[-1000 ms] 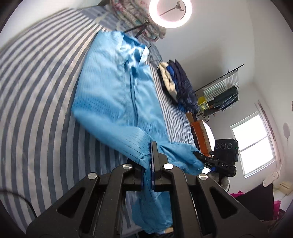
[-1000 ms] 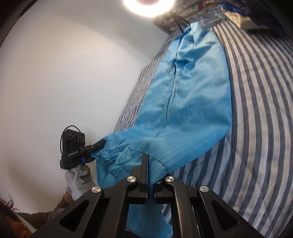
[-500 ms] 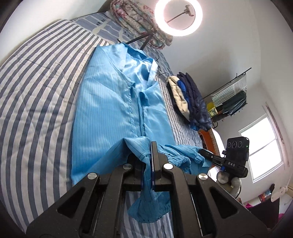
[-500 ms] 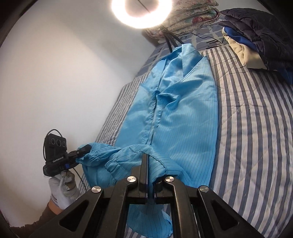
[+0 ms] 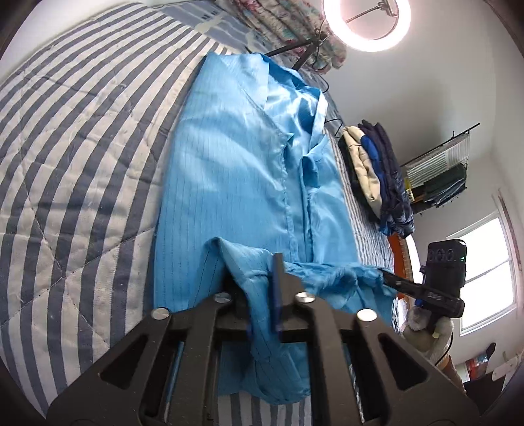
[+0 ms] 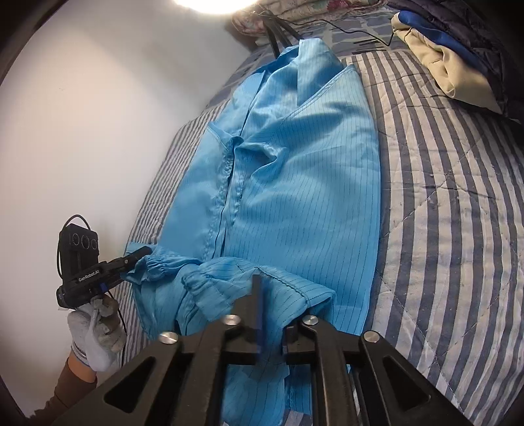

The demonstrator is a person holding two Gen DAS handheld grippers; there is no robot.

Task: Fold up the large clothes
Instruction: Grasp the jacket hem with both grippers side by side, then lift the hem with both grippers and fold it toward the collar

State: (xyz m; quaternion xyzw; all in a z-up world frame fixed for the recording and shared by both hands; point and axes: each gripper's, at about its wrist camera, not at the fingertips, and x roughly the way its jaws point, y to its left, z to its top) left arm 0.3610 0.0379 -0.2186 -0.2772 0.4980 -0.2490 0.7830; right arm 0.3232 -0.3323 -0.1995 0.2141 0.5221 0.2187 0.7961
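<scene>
Left wrist view shows the blue coat (image 5: 235, 183) lying lengthwise on the striped bed (image 5: 82, 137), collar toward the ring light (image 5: 366, 23), with its lower part doubled back over the body. The left gripper (image 5: 258, 295) has its jaws opening; cloth runs between them and drapes over the near edge, and a gap shows beside the blue pad, so the pinch looks already let go. In the right wrist view the right gripper (image 6: 271, 314) is opening too, with a fold of hem lying between its fingers and no longer pressed.

The risk, as I judge it, is in the release. The fabric looks thin and slippery (it shines near the collar), so a fold dropped from above the bed may slide or land crooked. The gathered cuffs are bunched between the two tools, and cloth could snag on a pad as the hands pull away and drag the fold open. The jackets (image 6: 458, 55) piled on the bed lie well apart and should not interfere.
</scene>
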